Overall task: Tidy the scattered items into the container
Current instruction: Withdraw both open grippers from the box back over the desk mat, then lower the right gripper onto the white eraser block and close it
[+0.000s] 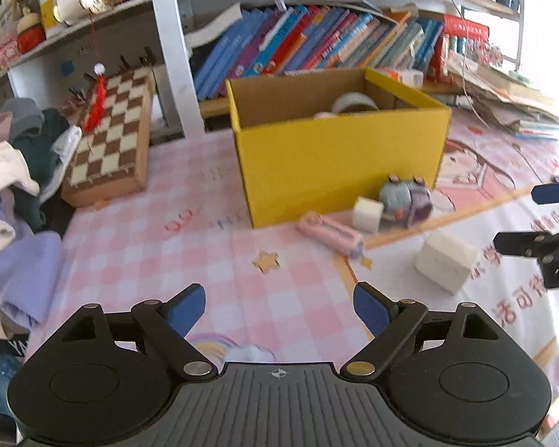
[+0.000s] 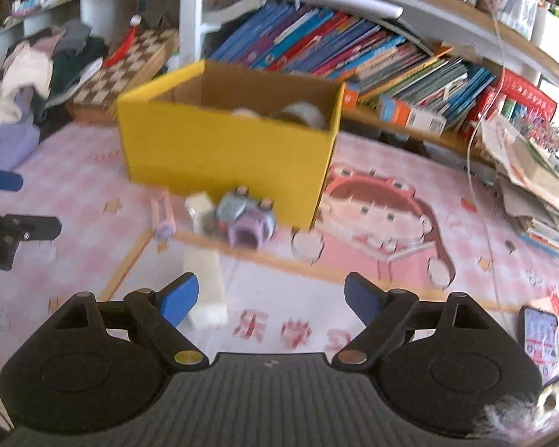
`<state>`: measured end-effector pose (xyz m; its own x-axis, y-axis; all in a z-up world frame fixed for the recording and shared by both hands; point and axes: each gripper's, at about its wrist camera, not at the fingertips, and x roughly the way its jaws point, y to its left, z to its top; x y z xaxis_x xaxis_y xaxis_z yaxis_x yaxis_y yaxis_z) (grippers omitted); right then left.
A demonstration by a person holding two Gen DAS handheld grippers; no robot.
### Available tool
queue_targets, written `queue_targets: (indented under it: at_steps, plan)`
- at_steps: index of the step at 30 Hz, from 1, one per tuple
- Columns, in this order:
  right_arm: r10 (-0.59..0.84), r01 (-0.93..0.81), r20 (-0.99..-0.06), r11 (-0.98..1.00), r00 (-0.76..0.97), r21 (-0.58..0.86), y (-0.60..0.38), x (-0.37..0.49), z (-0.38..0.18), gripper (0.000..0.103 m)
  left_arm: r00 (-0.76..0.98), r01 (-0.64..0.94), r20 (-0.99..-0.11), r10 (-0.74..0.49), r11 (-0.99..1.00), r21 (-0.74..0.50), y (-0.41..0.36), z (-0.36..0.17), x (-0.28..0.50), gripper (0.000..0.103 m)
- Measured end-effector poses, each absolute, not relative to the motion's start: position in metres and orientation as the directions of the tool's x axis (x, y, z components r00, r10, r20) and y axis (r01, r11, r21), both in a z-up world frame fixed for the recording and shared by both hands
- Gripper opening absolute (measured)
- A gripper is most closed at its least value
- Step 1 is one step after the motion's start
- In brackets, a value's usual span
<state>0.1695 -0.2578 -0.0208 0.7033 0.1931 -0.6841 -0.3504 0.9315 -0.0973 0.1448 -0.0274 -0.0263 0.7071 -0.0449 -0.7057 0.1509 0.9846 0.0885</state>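
A yellow cardboard box (image 1: 339, 164) (image 2: 223, 152) stands open on the pink mat, with a tape roll (image 1: 354, 102) (image 2: 302, 113) inside. In front of it lie a pink tube (image 1: 329, 234) (image 2: 163, 212), a small white block (image 1: 368, 214) (image 2: 199, 206), a grey-purple plush toy (image 1: 404, 197) (image 2: 244, 219) and a larger white block (image 1: 447, 260) (image 2: 207, 290). My left gripper (image 1: 279, 309) is open and empty, short of the items. My right gripper (image 2: 272, 300) is open and empty, its left finger beside the larger white block. The right gripper also shows at the edge of the left wrist view (image 1: 540, 219).
A chessboard box (image 1: 111, 138) and a heap of clothes (image 1: 15, 171) lie to the left. Shelves of books (image 1: 316, 44) run behind the box. Stacked papers (image 2: 533, 186) lie at the right, a phone (image 2: 540, 335) at the near right.
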Motion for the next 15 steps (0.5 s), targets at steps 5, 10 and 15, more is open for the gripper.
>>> queue_targets:
  at_steps: [5, 10, 15]
  plan:
    - [0.184, -0.357, -0.706, 0.928, 0.684, -0.103, -0.256, 0.159, -0.033, 0.086, 0.689, 0.177, -0.723, -0.050, 0.979, 0.101, -0.041, -0.036, 0.139, 0.089]
    - [0.184, -0.350, -0.724, 0.933, 0.665, -0.084, -0.257, 0.153, -0.040, 0.086, 0.677, 0.188, -0.734, -0.062, 0.978, 0.090, -0.051, -0.042, 0.135, 0.089]
    - [0.187, -0.378, -0.713, 0.919, 0.676, -0.117, -0.251, 0.152, -0.042, 0.085, 0.690, 0.216, -0.720, -0.075, 0.971, 0.106, -0.064, -0.044, 0.134, 0.089]
